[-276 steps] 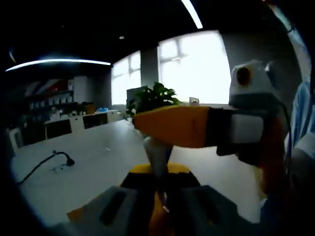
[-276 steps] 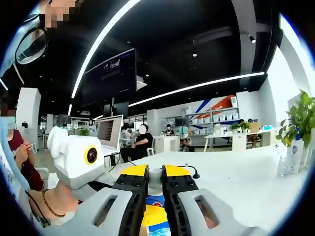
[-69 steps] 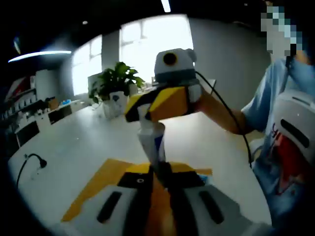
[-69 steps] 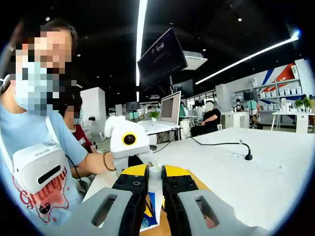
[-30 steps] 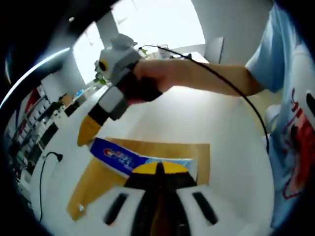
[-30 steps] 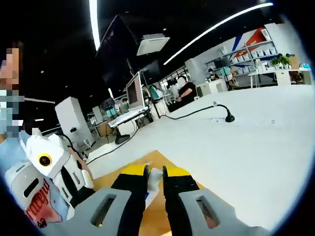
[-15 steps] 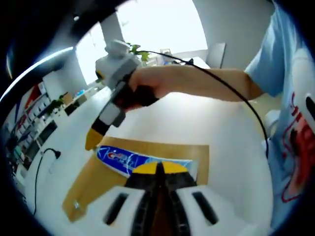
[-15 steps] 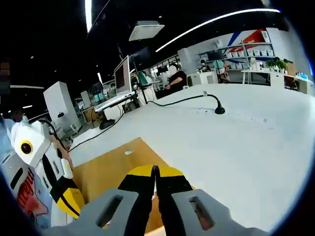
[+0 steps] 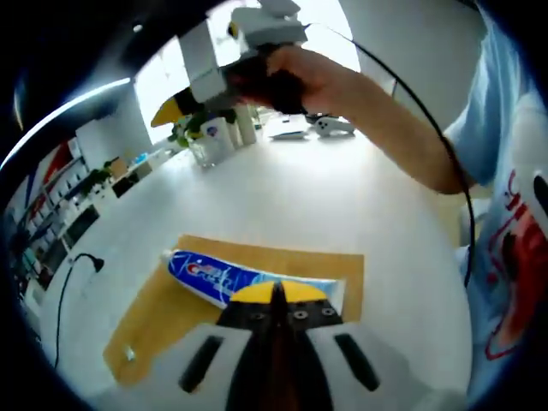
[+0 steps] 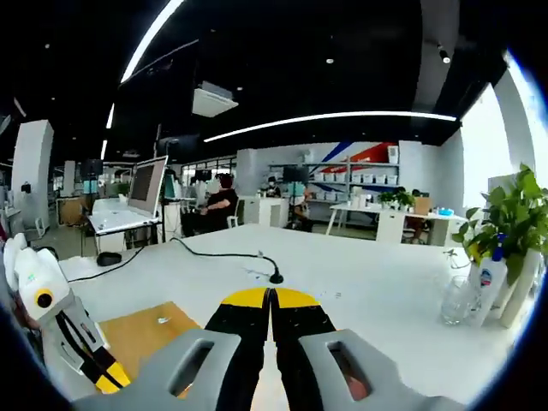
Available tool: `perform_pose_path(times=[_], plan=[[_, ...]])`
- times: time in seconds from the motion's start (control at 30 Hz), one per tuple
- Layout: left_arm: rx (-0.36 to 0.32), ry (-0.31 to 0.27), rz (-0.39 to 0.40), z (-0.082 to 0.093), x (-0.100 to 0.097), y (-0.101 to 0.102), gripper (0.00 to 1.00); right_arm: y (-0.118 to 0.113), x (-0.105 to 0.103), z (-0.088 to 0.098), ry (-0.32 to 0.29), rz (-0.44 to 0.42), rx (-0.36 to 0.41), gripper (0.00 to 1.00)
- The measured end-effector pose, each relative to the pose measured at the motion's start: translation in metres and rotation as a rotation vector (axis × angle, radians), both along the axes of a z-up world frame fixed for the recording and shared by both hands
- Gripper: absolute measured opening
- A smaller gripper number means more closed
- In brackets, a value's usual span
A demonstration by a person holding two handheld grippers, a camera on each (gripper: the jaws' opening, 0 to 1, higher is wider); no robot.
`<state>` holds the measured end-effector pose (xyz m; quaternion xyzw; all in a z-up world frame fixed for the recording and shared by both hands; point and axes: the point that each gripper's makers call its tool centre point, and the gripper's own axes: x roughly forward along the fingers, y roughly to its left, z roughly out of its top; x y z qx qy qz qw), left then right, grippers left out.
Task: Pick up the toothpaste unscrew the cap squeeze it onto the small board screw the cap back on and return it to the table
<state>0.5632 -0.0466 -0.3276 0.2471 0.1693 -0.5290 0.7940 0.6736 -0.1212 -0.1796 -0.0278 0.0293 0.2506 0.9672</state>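
White table [image 9: 282, 197] carries a wooden board [image 9: 171, 295] bearing the toothpaste [image 9: 223, 278].

Blue-and-white toothpaste tube [image 9: 224, 276] lies flat, capped, across the small wooden board [image 9: 154, 311].

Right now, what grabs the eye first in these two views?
The blue-and-white toothpaste tube lying across the small board on the white table, just ahead of the left gripper. Above it, the right gripper is held in a hand, high off the table.
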Motion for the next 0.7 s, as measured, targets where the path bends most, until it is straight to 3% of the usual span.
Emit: perform_pose_path(times=[0.2,0.3,0.37,0.47,0.57,0.7], plan=[[-0.005,0.013,0.002,0.001,-0.002,0.002,0.00,-0.022,-0.049,0.012,-0.110,-0.093,-0.021,0.00],[-0.001,0.010,0.006,0.001,-0.002,0.002,0.00,-0.034,-0.069,0.012,-0.123,-0.123,0.030,0.00],[0.002,0.007,0.009,0.001,-0.002,0.002,0.00,-0.044,-0.085,0.010,-0.121,-0.147,0.057,0.00],[0.009,0.006,0.008,0.001,-0.002,0.003,0.00,-0.062,-0.107,-0.002,-0.090,-0.191,0.039,0.03],[0.011,0.007,0.005,0.001,-0.002,0.003,0.00,-0.078,-0.121,-0.015,-0.047,-0.234,0.056,0.04],[0.000,0.024,0.003,0.001,-0.001,0.003,0.00,-0.088,-0.128,-0.032,0.006,-0.269,0.023,0.05]])
